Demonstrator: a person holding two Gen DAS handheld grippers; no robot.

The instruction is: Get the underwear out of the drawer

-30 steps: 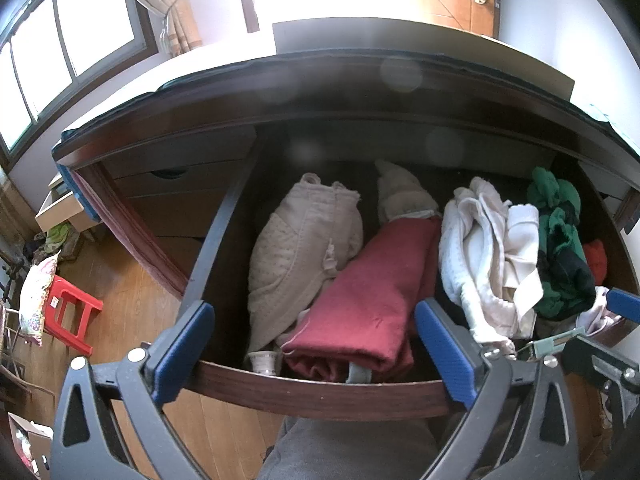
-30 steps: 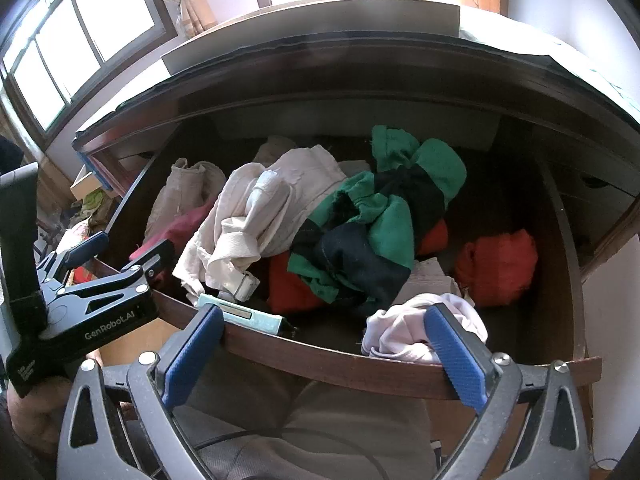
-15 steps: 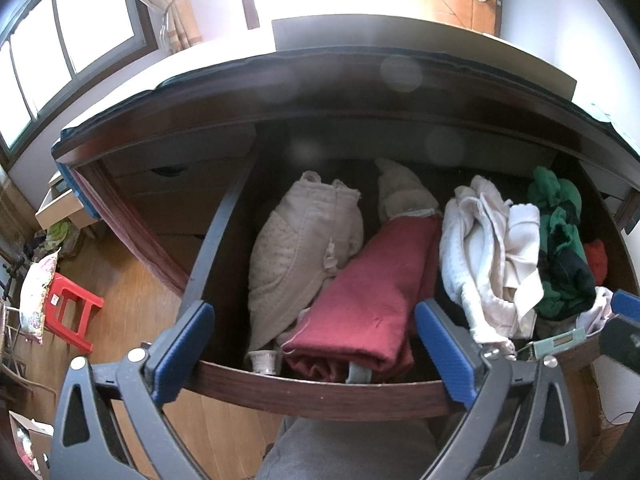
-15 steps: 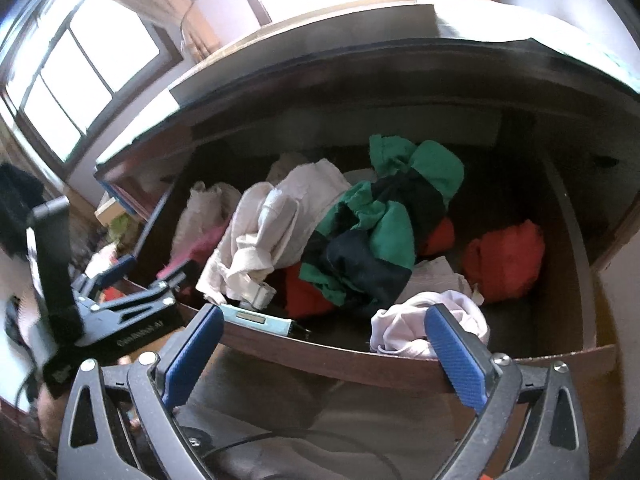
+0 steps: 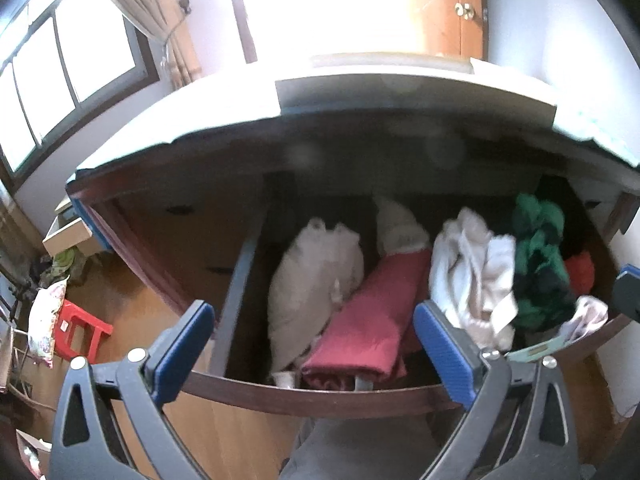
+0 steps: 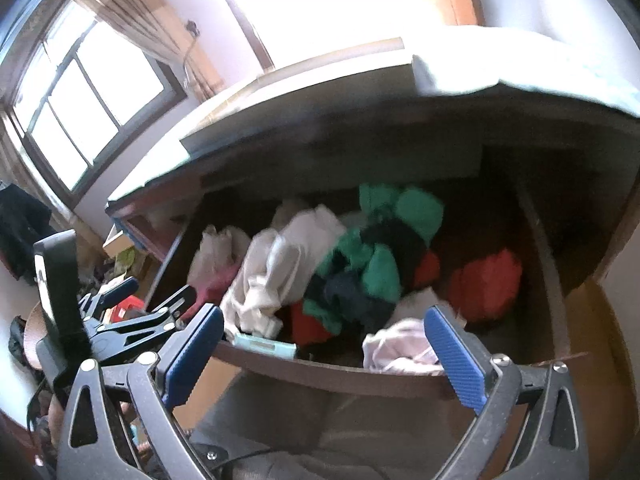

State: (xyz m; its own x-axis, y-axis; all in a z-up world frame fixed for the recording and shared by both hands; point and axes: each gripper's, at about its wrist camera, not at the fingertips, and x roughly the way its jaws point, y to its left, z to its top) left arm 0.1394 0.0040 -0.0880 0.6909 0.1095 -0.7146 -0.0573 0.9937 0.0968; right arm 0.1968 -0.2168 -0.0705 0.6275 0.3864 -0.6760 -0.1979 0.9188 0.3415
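Drawer (image 5: 320,394) pulled open, front rail nearest both cameras. Left gripper (image 5: 312,344) held in front of the rail, jaws spread wide, nothing between them. Right gripper (image 6: 324,354) likewise in front of the rail, jaws wide apart, empty.

Contents, relative to the rail: pale pink underwear (image 6: 400,350) draped against its inner side, at the right. Teal box (image 6: 265,345) lying on the rail, left of the underwear. Behind it, cream garment (image 6: 280,268); green-and-navy garment (image 6: 372,256) mid-drawer; red garment (image 6: 486,284) at far right; maroon folded cloth (image 5: 372,320) at left. Frames motion-blurred.
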